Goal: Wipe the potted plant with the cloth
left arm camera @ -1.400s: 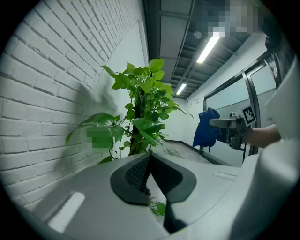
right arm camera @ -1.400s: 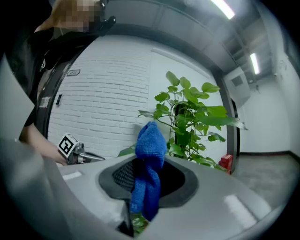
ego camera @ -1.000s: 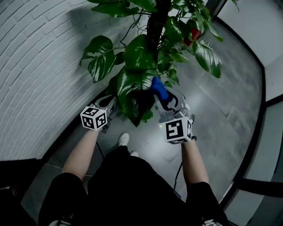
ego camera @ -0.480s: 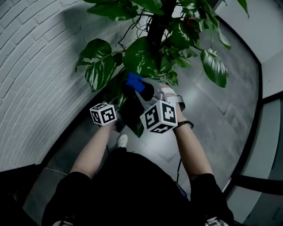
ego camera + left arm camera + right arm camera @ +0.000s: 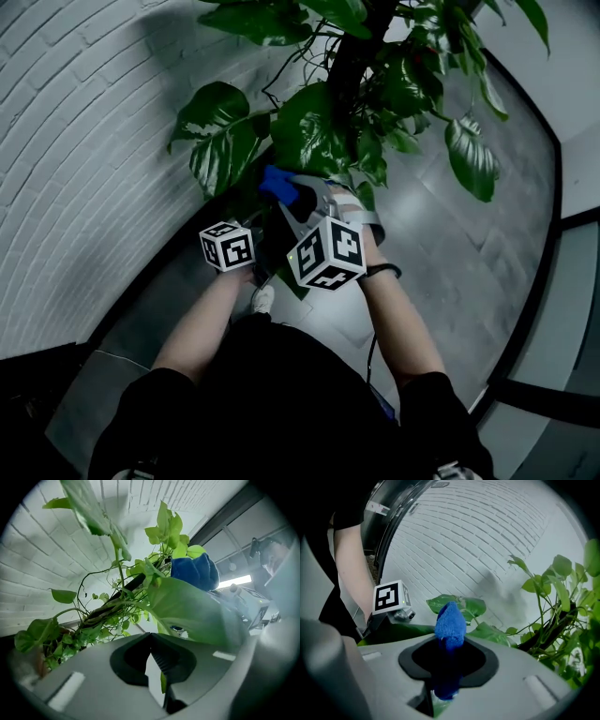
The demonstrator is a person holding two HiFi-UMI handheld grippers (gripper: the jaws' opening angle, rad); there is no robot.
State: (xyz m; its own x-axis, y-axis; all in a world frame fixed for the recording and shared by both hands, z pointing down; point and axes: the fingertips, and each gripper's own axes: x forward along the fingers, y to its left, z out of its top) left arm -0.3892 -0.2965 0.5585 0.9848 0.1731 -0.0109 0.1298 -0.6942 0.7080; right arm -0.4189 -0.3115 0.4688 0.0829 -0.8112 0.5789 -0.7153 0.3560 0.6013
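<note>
Potted plant [image 5: 319,131] is stood beside the brick wall [image 5: 84,141]. One big leaf [image 5: 192,611] is pinched by the left gripper's [image 5: 157,667] closed jaws. The blue cloth [image 5: 450,623] is squeezed in the right gripper's [image 5: 447,667] jaws, just over that leaf.

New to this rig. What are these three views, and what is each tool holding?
There is no robot here. A person holds a two-jaw tool in each hand, and the marker cubes are part of the tools. The head view comes from a camera on the person's head, looking down past their arms at a plant beside a white brick wall and a grey floor. The other two views come from cameras riding on each tool, looking along its jaws. The right tool is shut on a blue cloth, raised toward the foliage. The left tool has its jaws closed on the edge of a leaf, probably steadying it for wiping.
</note>
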